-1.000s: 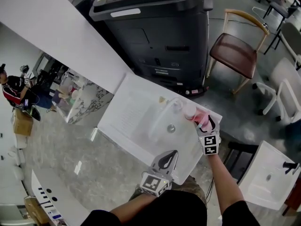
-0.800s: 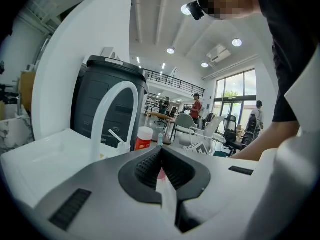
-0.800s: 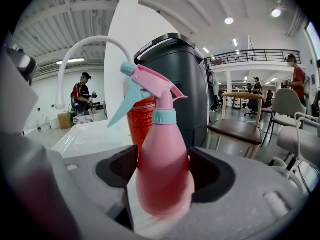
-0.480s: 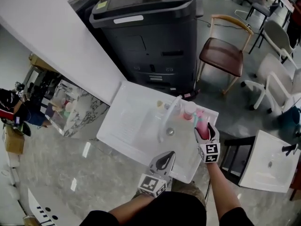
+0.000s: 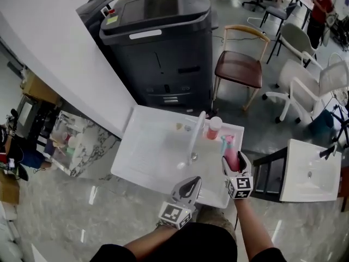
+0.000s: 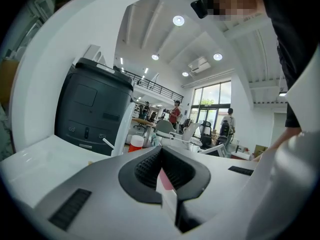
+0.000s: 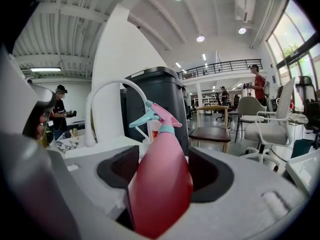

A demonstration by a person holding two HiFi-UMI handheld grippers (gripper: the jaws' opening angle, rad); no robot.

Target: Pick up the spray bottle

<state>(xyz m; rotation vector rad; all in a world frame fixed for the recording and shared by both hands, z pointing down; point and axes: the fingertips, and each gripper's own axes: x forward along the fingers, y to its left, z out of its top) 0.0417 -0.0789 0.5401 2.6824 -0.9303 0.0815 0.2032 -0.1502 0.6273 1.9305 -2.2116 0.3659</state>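
Observation:
The pink spray bottle with a teal trigger head is held up over the near right corner of the white sink. My right gripper grips its body, its jaws closing on it. In the right gripper view the spray bottle fills the gap between the dark pads and leans left, nozzle up, with the right gripper round its belly. My left gripper hovers at the sink's near rim, shut and empty. In its own view the left gripper shows its pads together.
A white curved faucet rises in the sink, with a red white-capped bottle beside it. Behind stand a large dark printer and a wooden chair. A second white basin sits on the right.
My right gripper has risen and drawn nearer with the spray bottle, away from the red bottle. The left gripper has shifted slightly along the sink's near rim.

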